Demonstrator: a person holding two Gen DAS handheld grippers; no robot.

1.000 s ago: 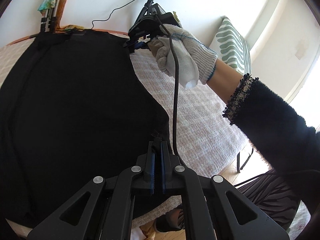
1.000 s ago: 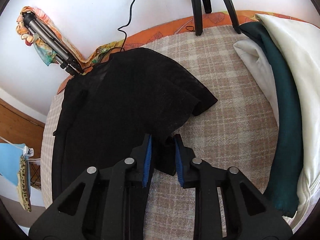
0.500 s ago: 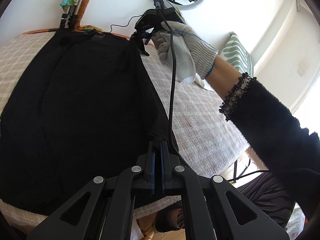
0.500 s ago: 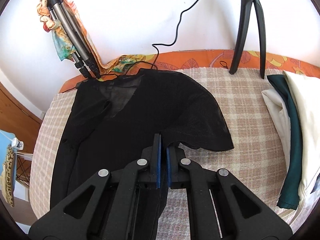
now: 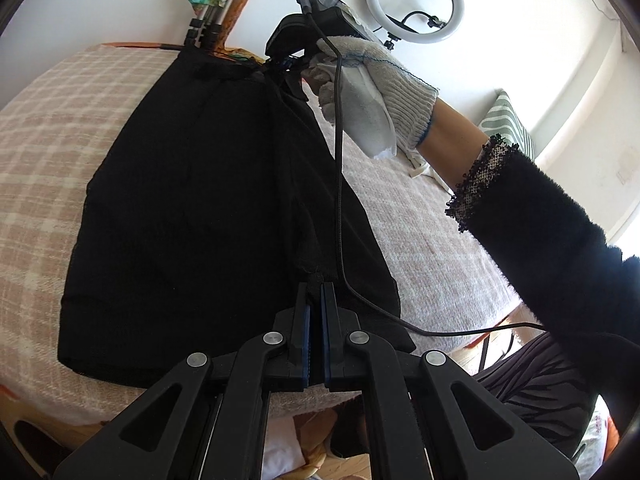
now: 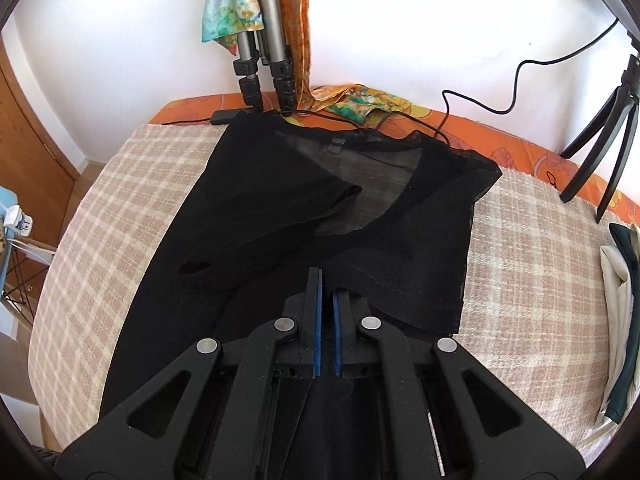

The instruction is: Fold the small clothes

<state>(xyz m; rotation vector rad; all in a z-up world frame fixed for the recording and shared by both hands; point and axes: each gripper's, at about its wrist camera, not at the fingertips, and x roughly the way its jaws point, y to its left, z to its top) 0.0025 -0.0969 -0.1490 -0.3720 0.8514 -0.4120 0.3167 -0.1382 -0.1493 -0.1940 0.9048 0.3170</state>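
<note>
A black sheer garment (image 5: pixel 192 208) lies on the checked beige bed cover (image 5: pixel 36 152), its right side lifted and folded toward the middle. My left gripper (image 5: pixel 316 292) is shut on the garment's lower right edge. In the right wrist view the same garment (image 6: pixel 420 240) shows its neckline at the far end and its right sleeve side folded inward. My right gripper (image 6: pixel 327 288) is shut on that folded side's edge, held above the garment. The right gripper also shows in the left wrist view (image 5: pixel 292 64), in a white-gloved hand at the garment's upper right.
A tripod (image 6: pixel 260 64) draped with colourful scarves stands at the far edge. A ring light (image 5: pixel 414 0) and its black stand (image 6: pixel 608 132) are at the back right. Folded white and dark green clothes (image 6: pixel 624 320) lie at the right. A cable (image 5: pixel 340 200) hangs across the garment.
Both grippers have carried the garment's right side up and leftward over the body. The right gripper, open one second ago, has shut on the sleeve side and lifted it.
</note>
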